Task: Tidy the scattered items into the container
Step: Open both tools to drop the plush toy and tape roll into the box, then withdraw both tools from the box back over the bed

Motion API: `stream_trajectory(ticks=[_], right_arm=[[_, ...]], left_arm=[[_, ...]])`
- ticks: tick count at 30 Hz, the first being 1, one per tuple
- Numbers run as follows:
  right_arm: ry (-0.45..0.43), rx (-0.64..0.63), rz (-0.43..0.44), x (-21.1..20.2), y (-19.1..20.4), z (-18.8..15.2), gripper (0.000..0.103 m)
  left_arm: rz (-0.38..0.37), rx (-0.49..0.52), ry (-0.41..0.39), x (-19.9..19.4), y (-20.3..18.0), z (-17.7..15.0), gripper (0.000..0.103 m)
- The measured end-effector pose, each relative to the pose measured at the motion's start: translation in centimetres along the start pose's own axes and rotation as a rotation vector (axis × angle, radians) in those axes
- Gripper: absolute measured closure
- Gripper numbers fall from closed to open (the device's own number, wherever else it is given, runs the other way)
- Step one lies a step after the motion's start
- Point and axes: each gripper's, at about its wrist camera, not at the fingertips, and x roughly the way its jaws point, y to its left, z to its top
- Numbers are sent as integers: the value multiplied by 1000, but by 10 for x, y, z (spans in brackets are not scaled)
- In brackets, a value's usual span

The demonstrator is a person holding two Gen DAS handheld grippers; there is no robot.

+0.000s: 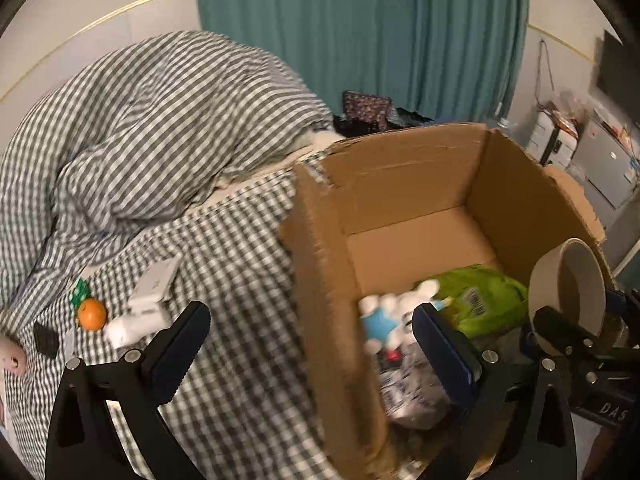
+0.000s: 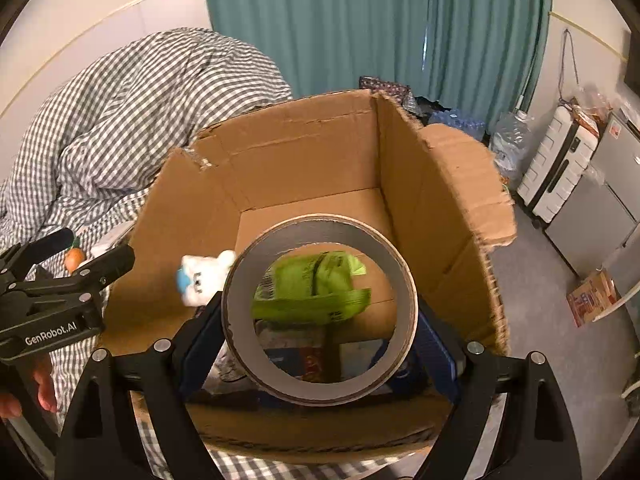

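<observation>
An open cardboard box stands on a checked bed. A green bag and a blurred white-and-blue plush toy are inside it, over some printed packets. My left gripper is open and straddles the box's left wall; no pad touches the toy. My right gripper is shut on a brown tape roll, held above the box's near edge. An orange, a white box and a small black item lie on the sheet.
A bunched checked duvet fills the bed's far left. A teal curtain hangs behind the box. On the floor to the right stand a white suitcase, water bottles and a small carton. A hand holds the left gripper.
</observation>
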Motion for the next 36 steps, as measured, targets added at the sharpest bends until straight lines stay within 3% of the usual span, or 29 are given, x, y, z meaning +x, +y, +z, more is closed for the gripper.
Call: stream_trajectory(ticks=[6, 9, 12, 22, 28, 36], right_arm=[[-5, -28, -2, -10, 18, -3, 16], [-6, -68, -61, -10, 29, -4, 8], [0, -108, -124, -9, 39, -7, 7], [10, -129, -66, -14, 69, -15, 7], [-8, -172, -2, -25, 115, -20, 7], [-5, -279, 144, -19, 225, -34, 7]], left_arm=[[0, -43, -3, -15, 27, -10, 0], [-3, -54, -7, -21, 36, -14, 0], [-9, -61, -5, -25, 42, -19, 0], [38, -121, 7, -33, 89, -41, 0], [161, -181, 33, -43, 170, -84, 0], [322, -405, 77, -73, 309, -168, 0]])
